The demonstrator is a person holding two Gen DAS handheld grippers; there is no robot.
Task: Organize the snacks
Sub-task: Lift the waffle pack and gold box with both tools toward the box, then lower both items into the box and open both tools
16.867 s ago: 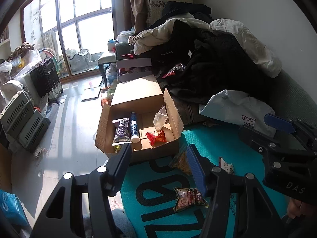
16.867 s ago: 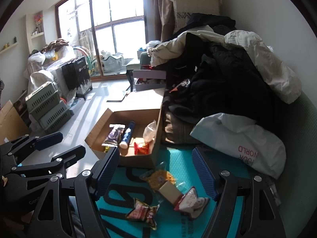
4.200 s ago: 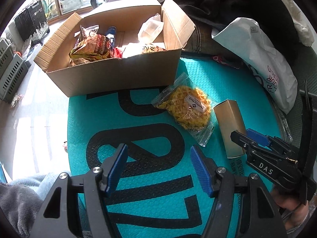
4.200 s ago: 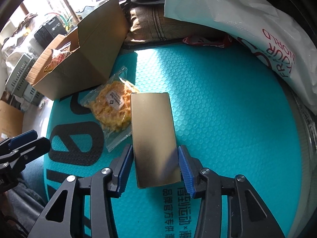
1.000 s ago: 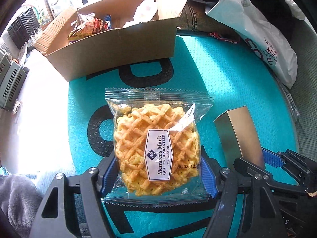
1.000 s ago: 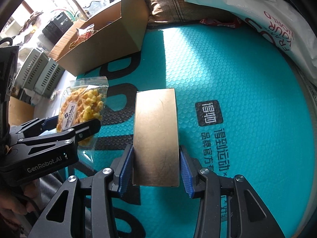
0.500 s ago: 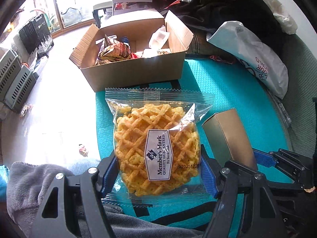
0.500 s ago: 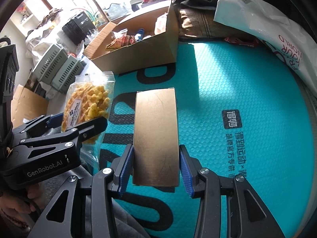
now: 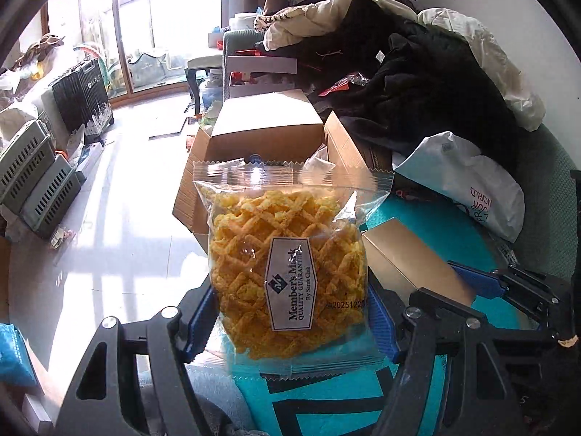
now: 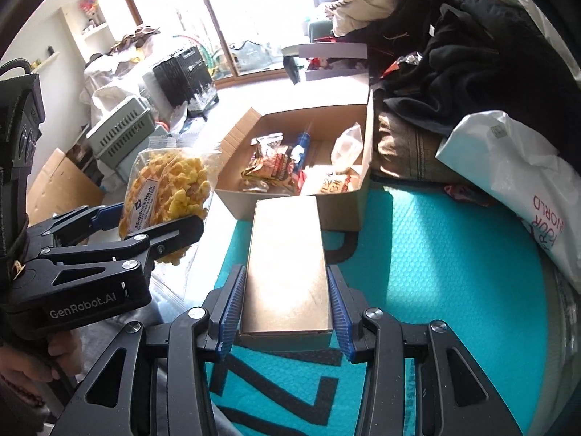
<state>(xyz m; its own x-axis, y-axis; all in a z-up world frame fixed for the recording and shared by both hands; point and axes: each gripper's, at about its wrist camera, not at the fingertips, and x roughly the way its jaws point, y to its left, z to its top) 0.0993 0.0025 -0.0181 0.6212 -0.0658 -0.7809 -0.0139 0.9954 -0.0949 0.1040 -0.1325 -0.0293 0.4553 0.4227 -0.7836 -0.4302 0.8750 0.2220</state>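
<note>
now that both hands have lifted off the teal mat (image 10: 454, 254), the left gripper (image 9: 290, 316) fingers stay clamped on the waffle snack bag (image 9: 287, 254) and the right gripper (image 10: 287, 309) fingers pinch the gold box (image 10: 287, 265), both in the air near the cardboard box (image 10: 250, 200). it already holds snacks, so drop-in looks next. beyond, the white plastic bag (image 10: 508, 167) and clothes pile (image 10: 472, 54) crowd its right side.

Each fisheye view sits just behind its own tongs and looks forward and downward along them, close on what they clamp: the left gripper (image 9: 288, 321) on the snack bag (image 9: 290, 272), the right gripper (image 10: 287, 309) on the gold box (image 10: 287, 265). Both views share the open cardboard box (image 10: 290, 196) ahead of the tongs and the teal mat (image 10: 454, 272) below, and each catches the other tool at its side
</note>
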